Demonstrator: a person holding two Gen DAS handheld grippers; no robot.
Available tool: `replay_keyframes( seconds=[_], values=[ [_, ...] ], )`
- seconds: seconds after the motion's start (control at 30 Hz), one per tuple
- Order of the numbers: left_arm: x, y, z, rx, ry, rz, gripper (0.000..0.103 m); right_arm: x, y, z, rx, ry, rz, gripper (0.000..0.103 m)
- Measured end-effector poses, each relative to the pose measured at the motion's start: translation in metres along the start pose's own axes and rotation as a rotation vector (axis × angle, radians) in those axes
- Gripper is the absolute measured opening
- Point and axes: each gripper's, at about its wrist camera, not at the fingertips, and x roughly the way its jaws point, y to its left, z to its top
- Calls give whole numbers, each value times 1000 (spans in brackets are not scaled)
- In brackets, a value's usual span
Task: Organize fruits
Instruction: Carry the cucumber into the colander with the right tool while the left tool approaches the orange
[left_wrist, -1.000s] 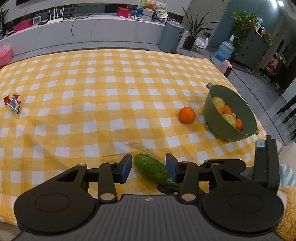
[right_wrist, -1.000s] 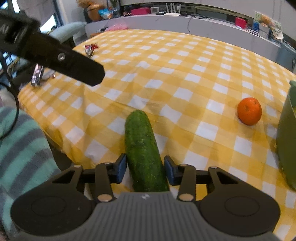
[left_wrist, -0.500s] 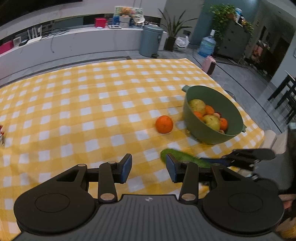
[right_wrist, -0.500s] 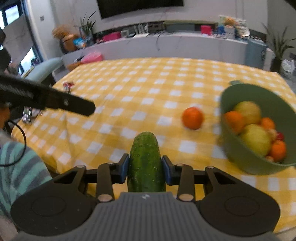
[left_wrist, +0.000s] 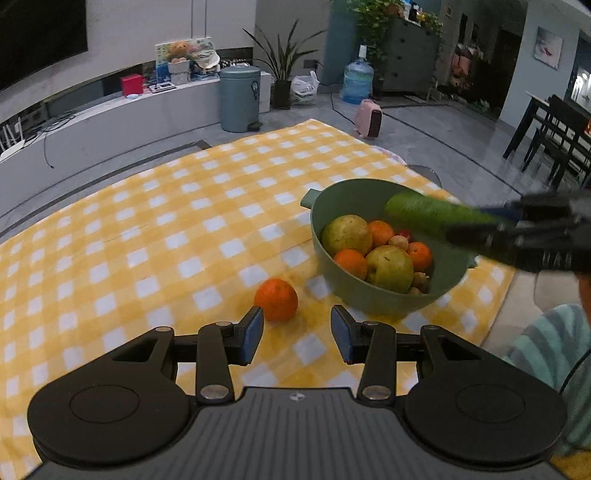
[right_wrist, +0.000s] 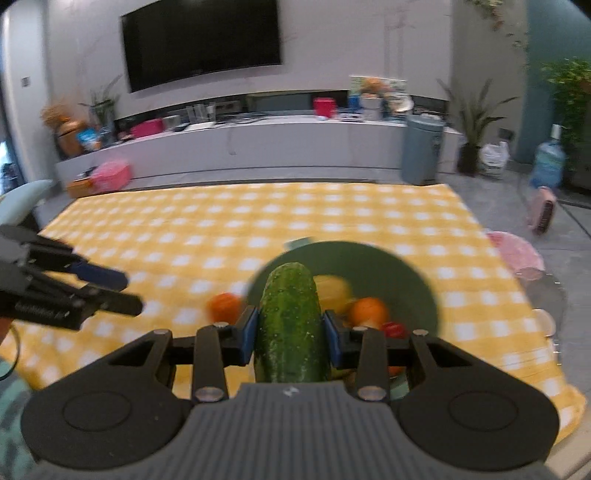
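Observation:
My right gripper (right_wrist: 290, 339) is shut on a green cucumber (right_wrist: 291, 325) and holds it in the air over the green bowl (right_wrist: 406, 280). In the left wrist view the cucumber (left_wrist: 432, 214) hangs above the bowl (left_wrist: 373, 291), which holds oranges, yellow-green fruits and small red ones. A loose orange (left_wrist: 276, 299) lies on the yellow checked cloth just left of the bowl. My left gripper (left_wrist: 297, 334) is open and empty, low over the cloth, with the orange just ahead of its left finger.
The bowl stands near the table's right edge (left_wrist: 506, 280). A pink object (right_wrist: 517, 254) lies beyond the table's far right corner. A person's striped sleeve (left_wrist: 550, 354) is at the right.
My right gripper closed on the cucumber, lifted it off the cloth and carried it over the bowl. My left gripper moved right toward the orange and bowl, still open.

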Motion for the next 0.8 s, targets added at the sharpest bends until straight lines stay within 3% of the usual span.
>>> replay_keyframes(
  seconds=[0.33, 0.57, 0.8],
  values=[
    [68, 12, 6, 3, 93, 5, 50, 64, -51, 16, 17, 69, -28, 35],
    [98, 18, 5, 6, 132, 6, 50, 104, -62, 19, -3, 118, -30, 35],
    [110, 19, 7, 11, 140, 30, 50, 113, -64, 16, -48, 159, -15, 35]
  ],
)
